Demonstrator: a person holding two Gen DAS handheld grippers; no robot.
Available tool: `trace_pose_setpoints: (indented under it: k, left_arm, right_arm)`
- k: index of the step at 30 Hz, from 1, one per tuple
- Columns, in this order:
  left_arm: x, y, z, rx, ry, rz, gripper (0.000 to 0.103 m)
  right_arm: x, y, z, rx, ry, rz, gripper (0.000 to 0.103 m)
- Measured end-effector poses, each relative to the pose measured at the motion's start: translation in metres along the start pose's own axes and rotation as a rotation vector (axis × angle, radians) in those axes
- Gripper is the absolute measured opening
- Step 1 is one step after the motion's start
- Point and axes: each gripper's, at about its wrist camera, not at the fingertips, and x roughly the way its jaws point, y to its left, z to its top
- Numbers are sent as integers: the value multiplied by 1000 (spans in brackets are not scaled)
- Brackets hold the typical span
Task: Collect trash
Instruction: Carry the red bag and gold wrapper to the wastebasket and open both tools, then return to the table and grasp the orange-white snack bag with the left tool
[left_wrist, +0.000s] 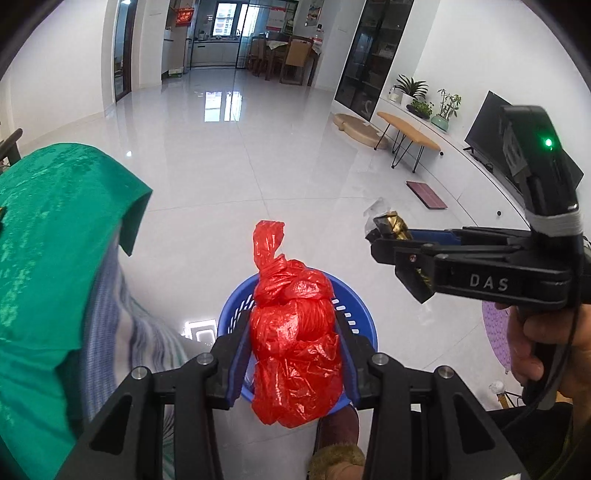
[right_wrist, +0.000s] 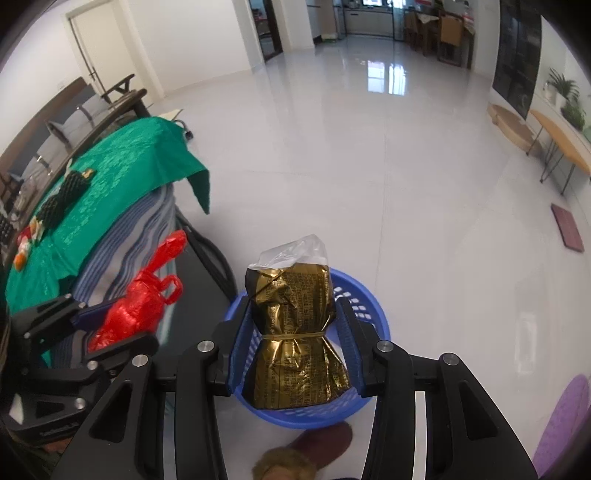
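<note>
The left gripper (left_wrist: 295, 350) is pointing steeply downward, its blue-padded fingers (left_wrist: 238, 354) pressing in from both sides; the right gripper (right_wrist: 291, 347) is tilting down likewise (jaws partly closed), reaching in sideways beside it; a hand (left_wrist: 543, 347) is gripping its handle.

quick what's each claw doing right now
Left claw: closed on the red plastic bag.
Right claw: closed on the gold foil packet.

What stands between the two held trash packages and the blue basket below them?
Nothing visible. The red bag in the left tool and the gold packet in the right tool both hang directly above the open blue basket.
</note>
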Motion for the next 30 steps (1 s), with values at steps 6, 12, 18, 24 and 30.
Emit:
trace_pose_setpoints:
  k: [6, 12, 18, 24, 30]
  left_arm:
    - [22, -7, 1, 19, 21, -4, 43]
    - [53, -4, 2, 24, 34, 29, 74]
    - [37, 10, 0, -51, 20, 10, 74]
    - [-43, 11, -12, -35, -70, 8, 74]
    - [-109, 42, -42, -53, -113, 88, 74]
  right_arm:
    - [5, -20, 1, 64, 4, 16, 46]
    - [3, -29, 3, 103, -21, 3, 78]
    - [-12, -38, 4, 121, -70, -65, 85]
    - [-28, -13, 14, 42, -151, -154, 98]
    - [-47, 45, 20, -74, -252, -155, 99]
